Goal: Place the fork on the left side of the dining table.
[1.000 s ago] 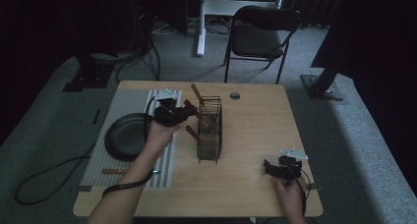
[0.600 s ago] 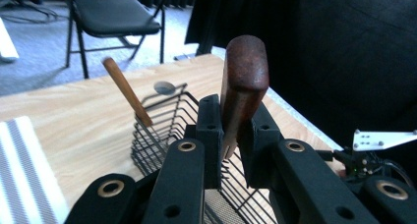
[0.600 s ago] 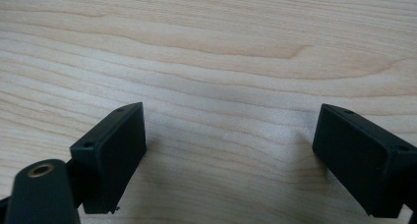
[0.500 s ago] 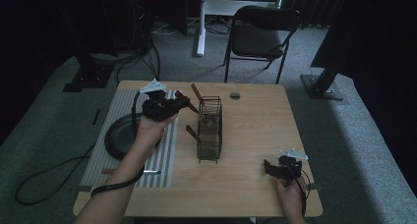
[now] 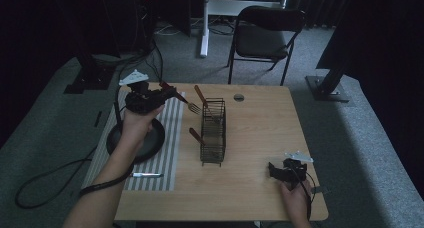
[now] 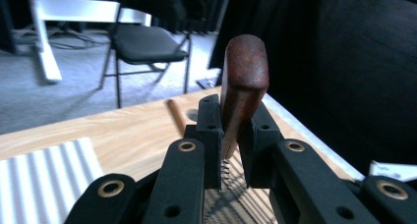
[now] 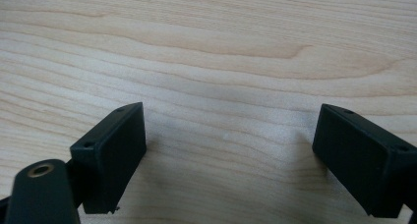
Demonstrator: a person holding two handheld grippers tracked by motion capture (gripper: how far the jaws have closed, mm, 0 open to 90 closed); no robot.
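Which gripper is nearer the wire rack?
Left. The left gripper, holding a fork, hovers just beside the wire rack; the right gripper rests at the table's near edge.

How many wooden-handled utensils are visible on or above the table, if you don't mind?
3: a fork held by the left gripper, one handle leaning at the wire rack's far end, another at its left side. Others may be hidden.

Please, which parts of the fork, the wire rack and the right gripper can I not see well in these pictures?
- Fork: in the left gripper view, the left gripper covers its lower handle and most of its tines.
- Wire rack: in the high view, dim light and small size leave it unclear what utensils its two brown handles belong to.
- Right gripper: in the high view, too small and dark to read its jaws.
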